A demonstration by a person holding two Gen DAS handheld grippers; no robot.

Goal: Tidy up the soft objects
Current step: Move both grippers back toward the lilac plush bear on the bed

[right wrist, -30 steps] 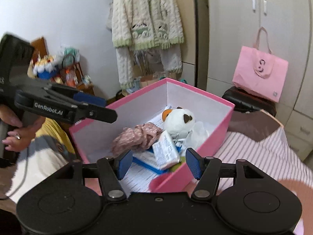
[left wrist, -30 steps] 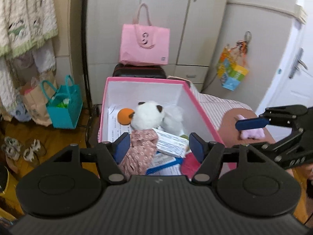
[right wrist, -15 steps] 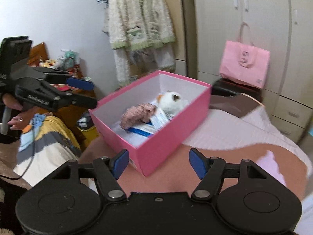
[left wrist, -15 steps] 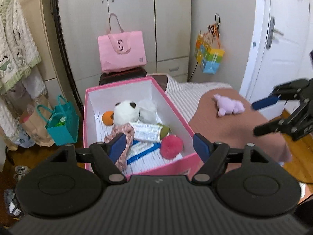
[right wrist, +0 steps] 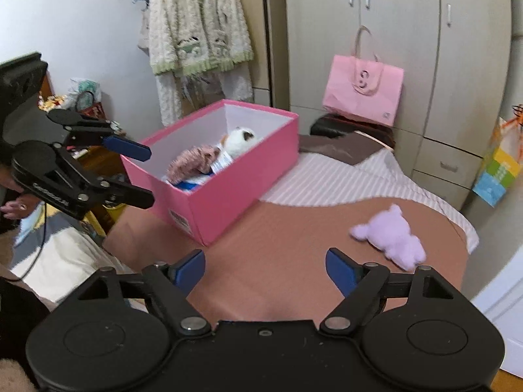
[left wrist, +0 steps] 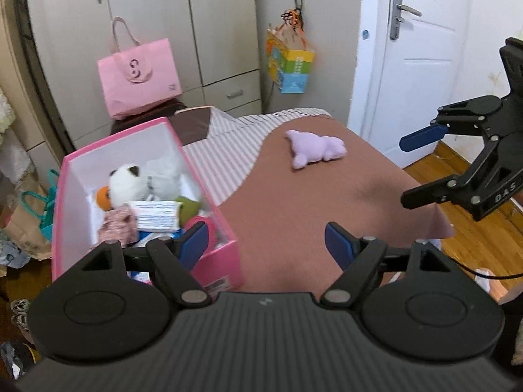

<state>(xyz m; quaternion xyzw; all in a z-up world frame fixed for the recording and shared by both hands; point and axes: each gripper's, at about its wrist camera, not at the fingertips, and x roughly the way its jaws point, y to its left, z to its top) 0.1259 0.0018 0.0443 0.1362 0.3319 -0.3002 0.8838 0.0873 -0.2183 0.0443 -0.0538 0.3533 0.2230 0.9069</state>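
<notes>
A pink box (left wrist: pixel 209 263) (right wrist: pixel 228 192) stands on the bed's left part. It holds a white plush (left wrist: pixel 127 181) (right wrist: pixel 240 137), a pink floral cloth (left wrist: pixel 119 225) (right wrist: pixel 193 161) and a packet. A lilac plush toy (left wrist: pixel 315 148) (right wrist: pixel 390 236) lies alone on the brown blanket (left wrist: pixel 310 212) to the right. My left gripper (left wrist: pixel 266 243) is open and empty near the box's front right corner; it shows in the right wrist view (right wrist: pixel 143 173) too. My right gripper (right wrist: pixel 264 269) is open and empty over the blanket, and it shows in the left wrist view (left wrist: pixel 405 170).
A pink tote bag (left wrist: pixel 140 78) sits on a dark stool before the wardrobe (left wrist: pixel 147 32). A colourful bag (left wrist: pixel 291 65) hangs on the wall. A white door (left wrist: pixel 415 65) is at the right. A knitted cardigan (right wrist: pixel 196 32) hangs at the left. Bags clutter the floor left of the bed.
Both grippers have pulled back from the box and swung right. The lilac plush and brown blanket have come into full view. Both stay open and empty.
</notes>
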